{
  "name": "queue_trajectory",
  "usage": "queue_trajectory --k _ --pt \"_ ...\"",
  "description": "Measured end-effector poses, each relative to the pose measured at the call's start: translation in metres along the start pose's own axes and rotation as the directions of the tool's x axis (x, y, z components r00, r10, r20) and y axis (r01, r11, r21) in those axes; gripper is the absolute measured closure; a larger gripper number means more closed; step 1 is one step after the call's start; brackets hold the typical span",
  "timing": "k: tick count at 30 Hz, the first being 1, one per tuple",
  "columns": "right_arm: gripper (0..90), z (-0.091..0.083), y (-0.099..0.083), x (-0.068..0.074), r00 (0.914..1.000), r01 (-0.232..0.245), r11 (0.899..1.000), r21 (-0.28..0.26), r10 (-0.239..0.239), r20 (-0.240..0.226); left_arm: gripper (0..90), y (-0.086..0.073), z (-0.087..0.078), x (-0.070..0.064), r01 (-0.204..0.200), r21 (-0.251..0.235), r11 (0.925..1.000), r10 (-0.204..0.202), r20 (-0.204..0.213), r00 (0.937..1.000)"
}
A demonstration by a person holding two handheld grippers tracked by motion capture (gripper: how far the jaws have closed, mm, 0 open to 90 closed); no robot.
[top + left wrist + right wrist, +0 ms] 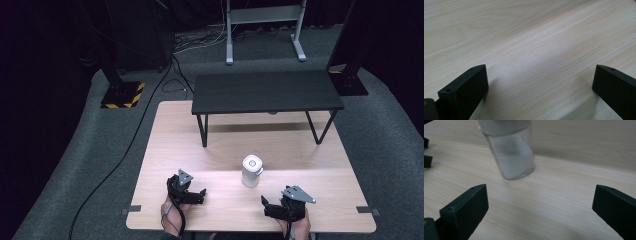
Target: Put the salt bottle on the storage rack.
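A small glass jar point(251, 171) with a white lid stands upright near the middle of the wooden table point(215, 150). In the right gripper view the jar point(511, 155) holds white powder and stands just ahead of the jaws, a little left of centre. My right gripper point(265, 206) point(540, 195) is open and empty, low at the table's front right, below and right of the jar. My left gripper point(201, 195) point(540, 75) is open over bare wood at the front left, pointing right. Its jaw tips point(426, 152) show at the left edge of the right gripper view.
A low black bench point(267, 92) stands on the table's far half, behind the jar. Grey tape tabs point(367, 210) mark the front corners. Cables point(125, 150) run over the grey carpet at left, and a stand base with yellow-black stripes point(122, 95) sits beyond.
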State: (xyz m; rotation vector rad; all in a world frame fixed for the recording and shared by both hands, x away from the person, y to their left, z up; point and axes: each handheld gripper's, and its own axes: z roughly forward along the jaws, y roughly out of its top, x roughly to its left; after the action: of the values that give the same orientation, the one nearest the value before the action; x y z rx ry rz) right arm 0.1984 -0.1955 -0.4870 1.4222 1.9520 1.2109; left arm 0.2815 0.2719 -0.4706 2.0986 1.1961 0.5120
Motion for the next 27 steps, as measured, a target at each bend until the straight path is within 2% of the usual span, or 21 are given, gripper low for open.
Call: queue_trajectory --k 6,10,27 --pt "0.0 0.014 0.009 0.001 0.9994 0.016 1.000 0.005 -0.016 -0.031 0.0 0.000 0.000 0.000 0.000 0.000 1.0000 0.000 0.000 1.0000" --pt "0.0 0.024 0.015 -0.002 0.9969 0.010 1.000 -0.004 -0.010 -0.077 0.0 0.000 0.000 0.000 0.000 0.000 1.0000 0.000 0.000 1.0000" --pt "0.0 0.059 0.036 0.002 0.9931 0.040 0.999 -0.035 -0.044 -0.108 0.0 0.000 0.000 0.000 0.000 0.000 1.0000 0.000 0.000 1.0000"
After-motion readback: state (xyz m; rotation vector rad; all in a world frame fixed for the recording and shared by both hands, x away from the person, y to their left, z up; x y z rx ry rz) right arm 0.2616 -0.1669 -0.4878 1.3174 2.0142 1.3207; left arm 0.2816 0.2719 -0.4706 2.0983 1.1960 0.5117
